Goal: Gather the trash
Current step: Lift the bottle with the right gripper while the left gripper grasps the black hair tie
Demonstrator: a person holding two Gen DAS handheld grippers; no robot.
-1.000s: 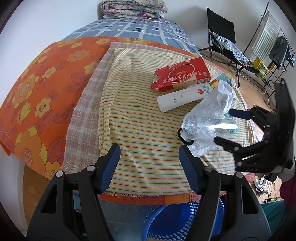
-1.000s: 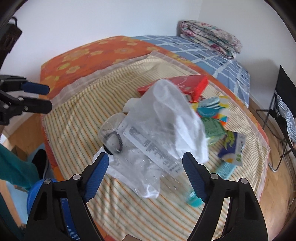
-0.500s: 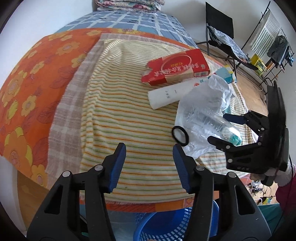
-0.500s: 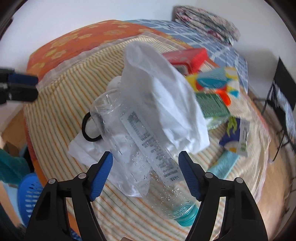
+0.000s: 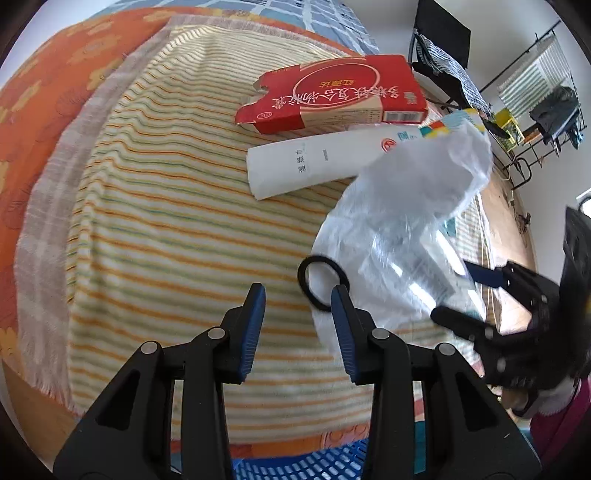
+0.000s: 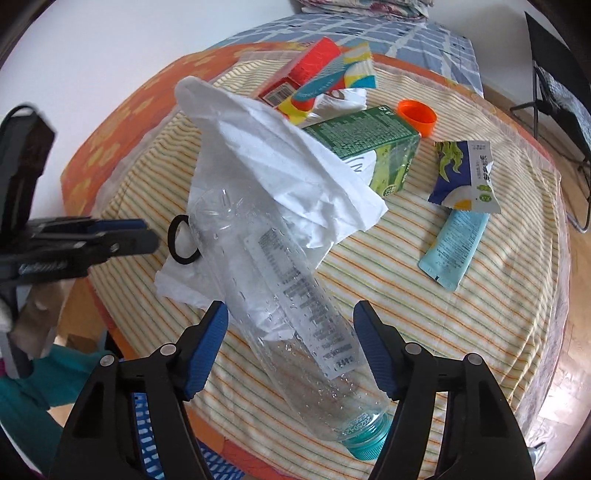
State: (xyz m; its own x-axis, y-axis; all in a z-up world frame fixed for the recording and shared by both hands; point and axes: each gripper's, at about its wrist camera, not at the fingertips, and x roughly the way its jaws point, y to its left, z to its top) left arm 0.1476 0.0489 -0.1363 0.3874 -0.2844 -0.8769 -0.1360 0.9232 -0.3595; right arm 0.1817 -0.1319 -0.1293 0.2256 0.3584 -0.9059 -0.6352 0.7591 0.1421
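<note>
The bed (image 6: 517, 280) carries everything, spread with a striped cloth (image 5: 166, 229) over an orange flowered sheet (image 5: 48, 96); a blue checked cover (image 6: 424, 33) lies at its far end. A blue basket (image 5: 303, 469) stands below the near edge.

The trash lies scattered on the cloth. Largest is a clear bottle (image 6: 295, 314) with a teal cap (image 6: 365, 443), lying on its side, its capped end at the near edge of the bed. A crumpled white tissue (image 6: 280, 155) is draped over the bottle's far end. A black ring (image 5: 321, 284) lies just beside the bottle's base, touching the tissue. Behind sit a red box (image 5: 332, 96) and a white tube (image 5: 317, 162), side by side. In the right wrist view a green carton (image 6: 369, 144) rests against the tissue, an orange cap (image 6: 417, 116) just beyond it, and a blue wrapper (image 6: 465, 173) overlaps a pale blue tube (image 6: 454, 247) to the right.

The right gripper (image 6: 291, 343) points down over the bottle, its fingers (image 6: 207, 347) apart on either side of the bottle's body and not pressing it. The left gripper (image 5: 297, 325) points down at the cloth, near the ring; its fingers (image 5: 251, 328) are closing, with only cloth between them, the right one overlapping the ring's edge in the left wrist view.
</note>
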